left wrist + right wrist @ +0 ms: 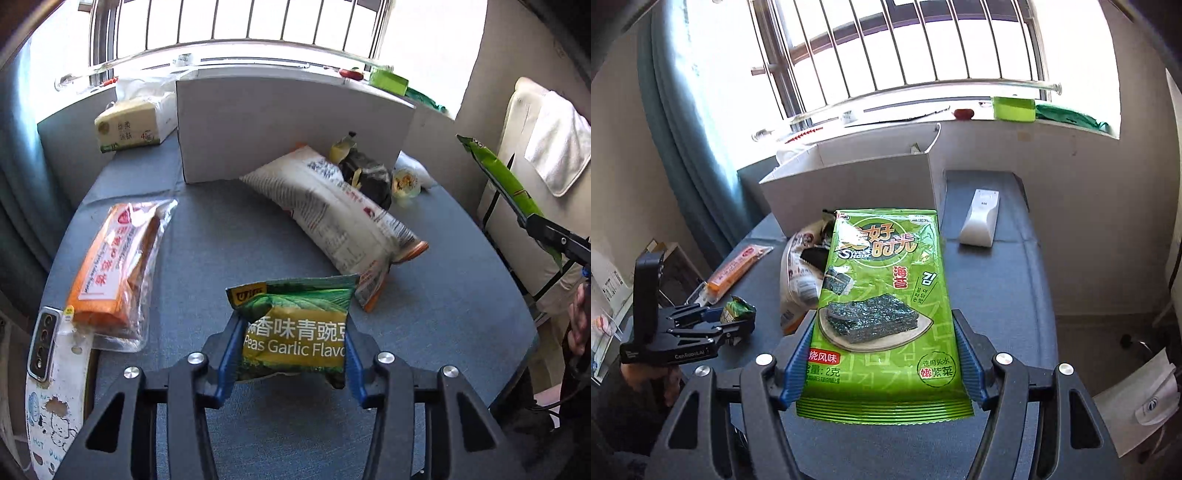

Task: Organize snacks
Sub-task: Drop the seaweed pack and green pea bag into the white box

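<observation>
Left claw [291, 345]: closed on the green peas packet [295, 328], blue pads pressing both side edges; the packet is held off the worktop [443, 314], print facing the camera.
Right claw [886, 343]: closed on the seaweed packet [886, 310], gripped by its two long edges near the bottom seam, held upright in the air above the worktop.
Claws together: well apart; the right wrist view shows the left claw low at the left with the small peas packet between its fingers, and the left wrist view shows the right claw at the far right edge with the seaweed packet seen edge-on.
Worktop: blue-grey fabric surface, rounded at the near edge.
Near left: an orange snack in clear wrap [118, 266] lies flat, its near end beside a phone [44, 343] at the worktop's edge.
Middle: a large white snack bag [332, 218] lies on its side, slanting from the box toward the peas packet.
Behind the bag: a dark crumpled packet [365, 173] and a small round cup [405, 182], close together.
Far centre: a white open box [291, 129] stands upright.
Far left: a tissue pack [136, 123] beside the box.
Far right: a white device [979, 218] lies on the worktop, right of the box.
Beyond: a barred window [905, 48] with small items on its sill.
</observation>
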Motion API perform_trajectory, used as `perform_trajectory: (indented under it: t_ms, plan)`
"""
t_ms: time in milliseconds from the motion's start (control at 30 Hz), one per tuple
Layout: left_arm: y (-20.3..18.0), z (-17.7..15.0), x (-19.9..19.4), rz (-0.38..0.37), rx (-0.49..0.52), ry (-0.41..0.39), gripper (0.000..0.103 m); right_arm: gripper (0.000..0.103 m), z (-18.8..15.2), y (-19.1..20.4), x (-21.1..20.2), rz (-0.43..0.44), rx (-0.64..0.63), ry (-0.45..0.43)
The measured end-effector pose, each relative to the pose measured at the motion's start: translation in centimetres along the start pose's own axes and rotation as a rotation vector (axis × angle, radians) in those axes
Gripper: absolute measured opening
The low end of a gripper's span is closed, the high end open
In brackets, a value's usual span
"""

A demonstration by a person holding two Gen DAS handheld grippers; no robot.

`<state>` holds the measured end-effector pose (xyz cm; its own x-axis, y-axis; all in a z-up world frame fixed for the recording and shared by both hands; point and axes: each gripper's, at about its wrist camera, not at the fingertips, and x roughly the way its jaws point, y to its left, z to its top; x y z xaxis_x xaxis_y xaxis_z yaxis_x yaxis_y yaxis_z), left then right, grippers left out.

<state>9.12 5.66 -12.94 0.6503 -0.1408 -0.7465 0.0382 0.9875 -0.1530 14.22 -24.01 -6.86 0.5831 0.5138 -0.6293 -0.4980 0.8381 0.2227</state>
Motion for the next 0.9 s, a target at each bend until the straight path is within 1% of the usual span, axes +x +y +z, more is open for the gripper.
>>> perform_trajectory:
  t_ms: [33,100,200,300,367,433,500,567,600,667,800,867,900]
  plan:
    - [0.0,0.6,-0.6,0.005,0.0,-0.025,0.052,0.072,0.7,0.1,0.1,0.009,0.003,-0.009]
    - [-0.1,2.3,-1.9,-0.013,0.001,-0.079,0.052,0.072,2.3,0.3,0.4,0.025,0.011,-0.048]
    - [-0.4,5.9,-3.4,-0.013,0.007,-0.161,0.052,0.072,5.3,0.8,1.4,0.051,0.019,-0.089]
    - [-0.8,10.2,-4.1,-0.013,0.054,-0.246,0.052,0.072,8.9,1.0,3.2,0.071,0.034,-0.11]
    - [-0.8,13.3,-4.1,-0.017,0.074,-0.28,0.052,0.072,11.4,0.7,4.7,0.071,0.063,-0.116]
    - [-0.6,16.6,-3.6,-0.005,0.07,-0.302,0.052,0.072,13.9,0.3,6.5,0.074,0.094,-0.109]
    - [0.0,19.6,-2.7,0.011,0.053,-0.314,0.052,0.072,15.9,-0.4,8.3,0.084,0.137,-0.104]
    - [0.7,22.2,-1.4,0.021,0.028,-0.307,0.052,0.072,17.6,-0.9,10.2,0.099,0.169,-0.087]
    - [1.0,23.3,-0.7,0.031,0.022,-0.297,0.052,0.072,18.2,-1.0,11.1,0.085,0.171,-0.085]
    - [1.8,24.9,0.8,0.052,0.007,-0.281,0.052,0.072,19.6,-1.3,12.8,0.04,0.163,-0.071]
    - [2.8,26.4,3.5,0.072,-0.003,-0.237,0.053,0.073,21.7,-1.8,15.1,0.02,0.161,-0.045]
    - [3.1,26.5,4.4,0.08,0.001,-0.193,0.066,0.075,22.2,-1.8,15.5,0.015,0.158,-0.044]
    - [3.2,26.4,4.5,0.093,0.004,-0.182,0.089,0.086,22.4,-1.8,15.8,0.023,0.157,-0.032]
